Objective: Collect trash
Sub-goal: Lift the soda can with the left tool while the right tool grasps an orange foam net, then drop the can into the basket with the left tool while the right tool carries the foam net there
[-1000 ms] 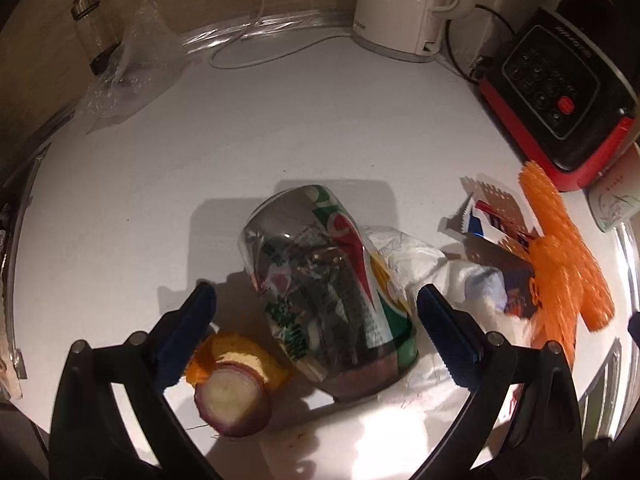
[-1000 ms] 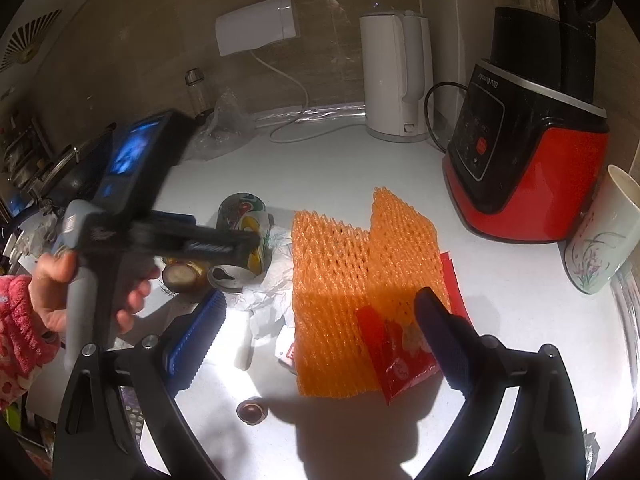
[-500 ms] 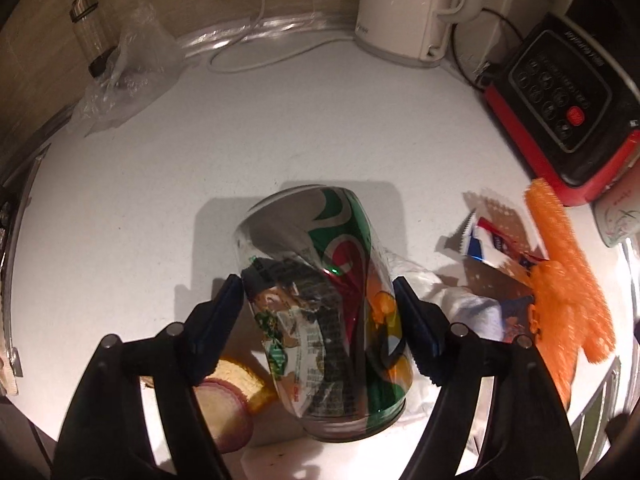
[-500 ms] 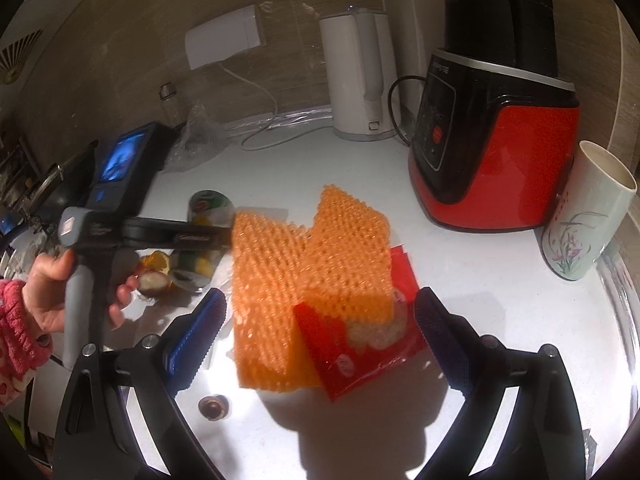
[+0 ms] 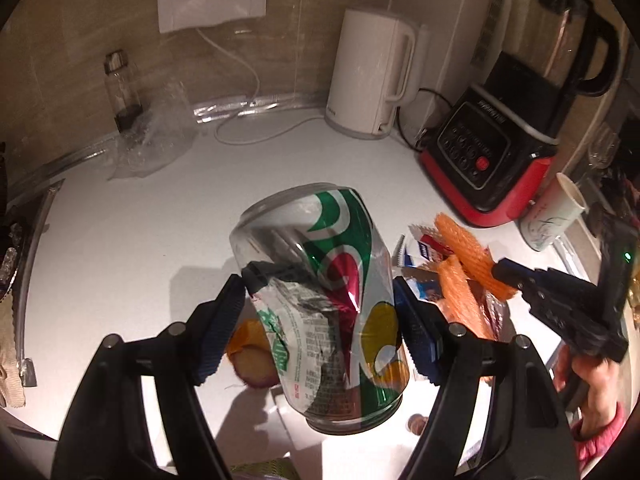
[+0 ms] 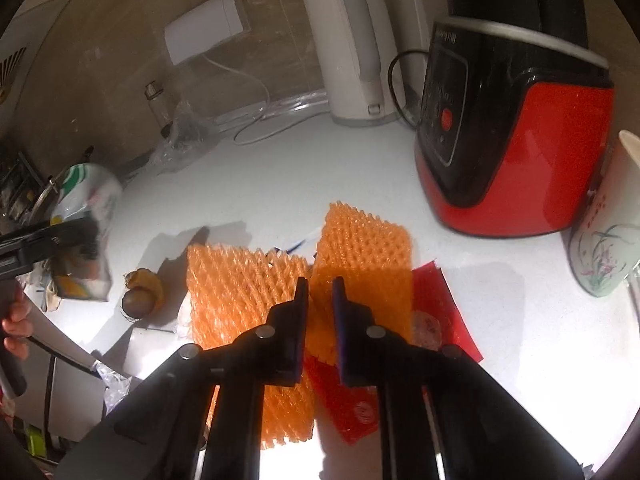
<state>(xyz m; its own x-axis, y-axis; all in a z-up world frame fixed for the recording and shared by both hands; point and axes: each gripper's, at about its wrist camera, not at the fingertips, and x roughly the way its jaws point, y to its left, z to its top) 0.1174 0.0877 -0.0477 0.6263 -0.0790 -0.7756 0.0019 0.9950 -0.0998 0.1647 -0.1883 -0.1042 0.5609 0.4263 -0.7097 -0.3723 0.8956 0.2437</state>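
Trash is only partly gathered, by my reading. The crushed soda can (image 5: 324,304) sits in the middle of the left wrist view, clamped between the pads of the left gripper (image 5: 320,312) and lifted clear of the white counter (image 5: 160,220). In the right wrist view the right gripper (image 6: 320,300) has just been closing, and its jaws now stand nearly together, pinching a fold of the orange foam net (image 6: 360,248) at the centre of the frame. So two pieces are in hand, though no bin shows in either view. Left on the counter: a red wrapper (image 6: 436,304) under the net at lower right, a piece of fruit peel (image 6: 142,292) at left, and a crumpled clear plastic bag (image 5: 152,148) at the upper left.
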